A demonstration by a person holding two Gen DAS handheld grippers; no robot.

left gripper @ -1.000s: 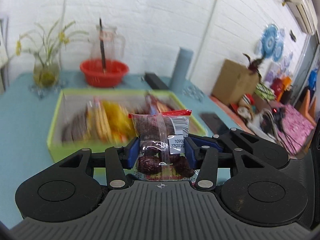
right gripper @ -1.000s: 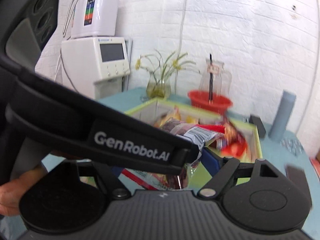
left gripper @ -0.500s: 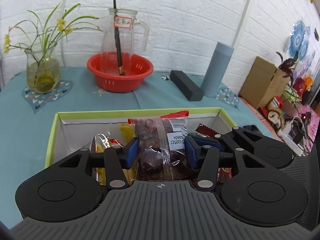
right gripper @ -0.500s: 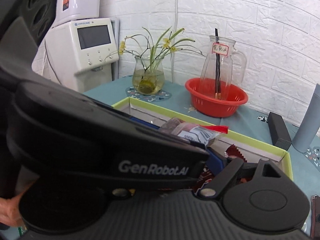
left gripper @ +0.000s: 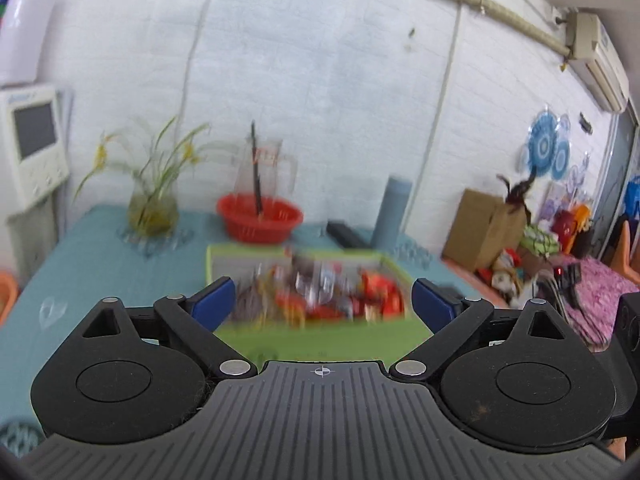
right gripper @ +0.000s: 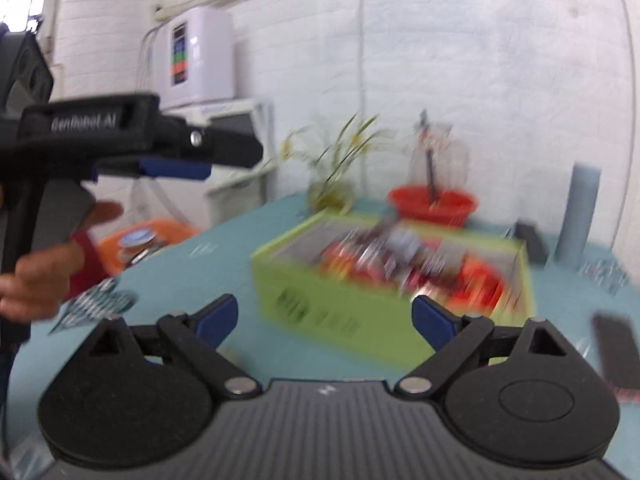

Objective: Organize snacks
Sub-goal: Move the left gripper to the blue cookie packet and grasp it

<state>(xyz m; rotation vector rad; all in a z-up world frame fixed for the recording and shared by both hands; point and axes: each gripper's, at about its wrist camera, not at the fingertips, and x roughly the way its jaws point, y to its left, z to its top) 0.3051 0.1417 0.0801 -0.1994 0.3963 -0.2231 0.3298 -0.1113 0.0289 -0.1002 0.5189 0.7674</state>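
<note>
A lime-green box stands on the teal table, blurred, with several snack packets inside. My left gripper is back from the box, its jaws opening wide with nothing between them. My right gripper also hangs short of the box, jaws opening and empty. From the right wrist view the left gripper's fingers show at upper left, held by a person's hand.
Behind the box stand a red basket with a glass jug, a flower vase, a grey cylinder and a black bar. An orange tray sits left; a dark flat object lies right.
The left gripper let go of the clear packet of dark snacks into the box and drew back. Both grippers opened and pulled away from the box.
</note>
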